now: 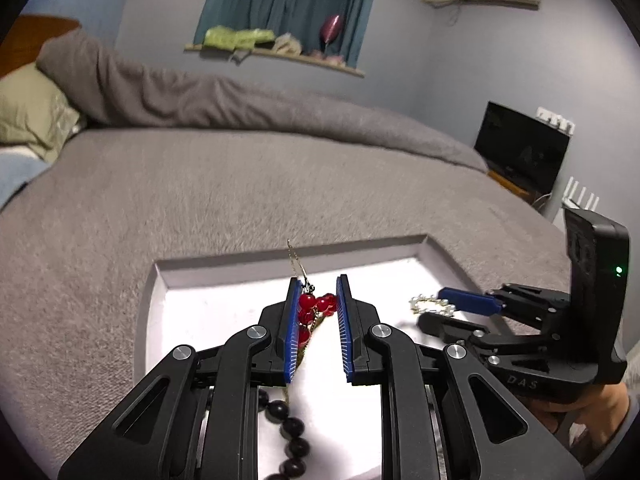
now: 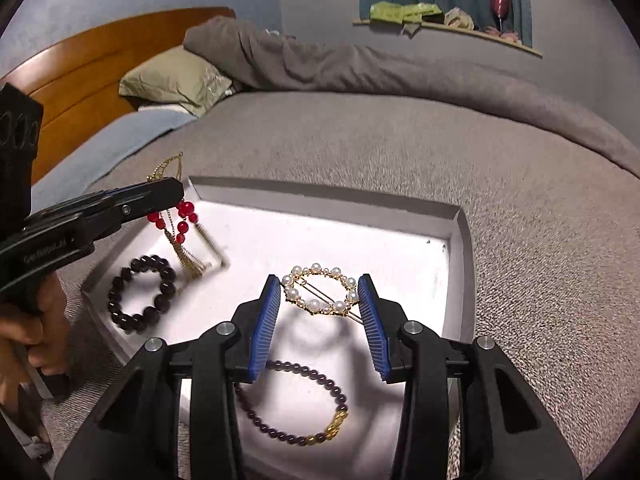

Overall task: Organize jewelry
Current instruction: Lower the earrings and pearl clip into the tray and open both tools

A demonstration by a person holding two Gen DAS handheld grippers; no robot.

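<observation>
The right wrist view alone shows the whole shallow white cardboard tray (image 2: pixel 460 236) resting on the grey fleece bed blanket (image 2: pixel 400 144), and in it a bracelet of large dark round beads (image 2: pixel 142 294) at the tray's left side and a thinner dark-purple beaded bracelet with gold beads (image 2: pixel 296 404) at the near edge; the left wrist view catches only part of the large-bead bracelet (image 1: pixel 290 436) under its own linkage and the tray's far wall (image 1: pixel 288 258). The red-bead and gold-chain tassel earrings (image 1: pixel 316 306) lie between the blue pads of the left tool (image 1: pixel 318 320), against the left pad, with a thin gold hook rising beyond the tips. From the right wrist view the left tool (image 2: pixel 160 194) appears from the side, the earrings (image 2: pixel 180 224) dangling below its tip with the tassel reaching down to the tray floor; whether its pads pinch them I cannot tell, though a clear gap shows between the pads. The right tool (image 2: pixel 318 300) stands wide apart, its pads flanking the round gold hair clip ringed with white pearls (image 2: pixel 320 292), which lies flat on the tray, the clip's edges near both pads.
</observation>
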